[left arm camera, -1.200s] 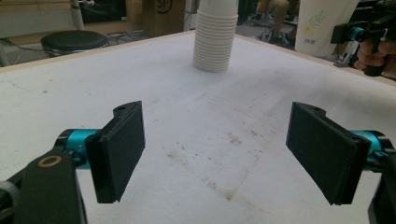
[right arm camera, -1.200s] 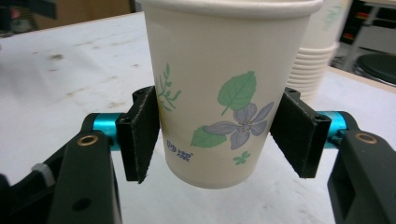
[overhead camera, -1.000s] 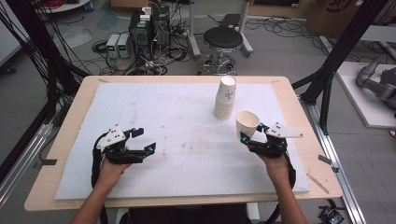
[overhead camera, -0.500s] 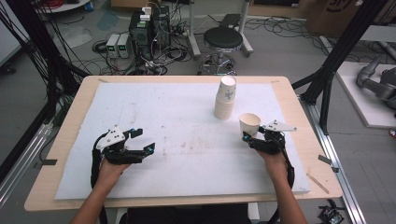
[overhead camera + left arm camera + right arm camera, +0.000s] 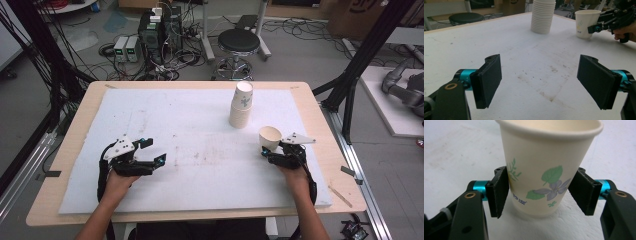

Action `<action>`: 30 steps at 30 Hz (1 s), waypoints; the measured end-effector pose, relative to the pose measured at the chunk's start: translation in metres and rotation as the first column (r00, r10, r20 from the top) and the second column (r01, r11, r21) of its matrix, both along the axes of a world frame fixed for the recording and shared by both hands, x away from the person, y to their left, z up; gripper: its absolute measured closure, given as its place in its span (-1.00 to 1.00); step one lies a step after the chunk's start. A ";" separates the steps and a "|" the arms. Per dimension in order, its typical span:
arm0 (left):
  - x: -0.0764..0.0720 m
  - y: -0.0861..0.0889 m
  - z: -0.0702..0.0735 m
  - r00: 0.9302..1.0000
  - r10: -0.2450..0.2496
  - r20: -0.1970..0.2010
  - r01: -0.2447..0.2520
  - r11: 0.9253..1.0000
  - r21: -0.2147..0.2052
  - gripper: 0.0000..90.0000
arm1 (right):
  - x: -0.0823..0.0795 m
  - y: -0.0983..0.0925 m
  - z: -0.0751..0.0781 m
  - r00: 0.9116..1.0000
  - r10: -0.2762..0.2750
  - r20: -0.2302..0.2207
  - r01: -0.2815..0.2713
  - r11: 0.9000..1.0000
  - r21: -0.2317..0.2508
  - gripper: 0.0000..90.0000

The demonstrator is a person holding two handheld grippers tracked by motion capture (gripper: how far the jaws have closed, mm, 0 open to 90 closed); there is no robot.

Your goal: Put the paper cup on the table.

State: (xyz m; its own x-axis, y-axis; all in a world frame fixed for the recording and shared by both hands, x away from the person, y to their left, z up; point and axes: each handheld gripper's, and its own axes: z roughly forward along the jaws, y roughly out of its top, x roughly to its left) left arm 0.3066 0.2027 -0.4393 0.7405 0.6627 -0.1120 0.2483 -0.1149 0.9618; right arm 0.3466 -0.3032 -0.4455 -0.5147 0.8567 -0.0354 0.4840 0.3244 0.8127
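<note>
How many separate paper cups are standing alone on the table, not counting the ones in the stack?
1. The single paper cup stands upright between the jaws of the right claw, just in front of the stack of cups. How many cups the stack holds cannot be counted.

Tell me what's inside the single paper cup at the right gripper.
From the high view, the paper cup between the right gripper jaws stands upright on the white mat, and its visible inner wall looks bare. Its bottom is hidden by the rim, so I cannot confirm it's empty.

Upright floral paper cup [image 5: 541,170] beside stack [image 5: 241,106]
</note>
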 end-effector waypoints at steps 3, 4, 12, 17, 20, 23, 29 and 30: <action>0.000 -0.001 0.000 1.000 -0.002 0.001 0.002 1.000 0.000 -0.56 | -0.002 -0.002 -0.001 1.000 0.005 -0.007 -0.005 1.000 0.005 -0.29; 0.000 -0.001 0.000 1.000 -0.003 0.001 0.003 1.000 0.001 -0.56 | -0.002 -0.002 -0.001 1.000 0.005 -0.007 -0.005 1.000 0.005 -0.29; 0.001 0.001 0.001 1.000 0.003 0.005 -0.003 1.000 -0.005 -0.56 | -0.014 -0.010 0.004 1.000 -0.014 -0.008 0.014 0.999 0.043 -0.56; 0.001 0.006 0.003 1.000 0.025 0.013 -0.025 1.000 -0.018 -0.57 | -0.027 -0.011 0.008 1.000 -0.005 -0.017 0.006 0.999 0.049 -0.56; 0.000 0.010 0.005 0.999 0.042 0.013 -0.041 0.999 -0.036 -0.61 | -0.040 -0.012 0.013 1.000 0.009 -0.013 -0.009 0.999 0.036 -0.56; -0.001 0.013 0.005 0.999 0.048 0.015 -0.047 0.998 -0.052 -0.62 | -0.050 -0.014 0.020 1.000 0.015 0.015 -0.015 0.999 0.043 -0.56; -0.005 0.016 0.007 0.999 0.046 0.025 -0.044 0.996 -0.078 -0.63 | -0.069 -0.012 0.037 0.992 0.075 0.100 -0.084 0.992 0.091 -0.56; -0.005 0.017 0.008 0.999 0.046 0.026 -0.044 0.996 -0.081 -0.63 | -0.071 -0.009 0.039 0.990 0.085 0.109 -0.096 0.991 0.093 -0.56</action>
State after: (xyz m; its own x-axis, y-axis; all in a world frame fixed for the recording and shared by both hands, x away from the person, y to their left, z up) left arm 0.3016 0.2196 -0.4315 0.7136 0.6853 -0.1456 0.2243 -0.0265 0.9742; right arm 0.2754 -0.3124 -0.4067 -0.5881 0.8087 -0.0112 0.3668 0.2791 0.8875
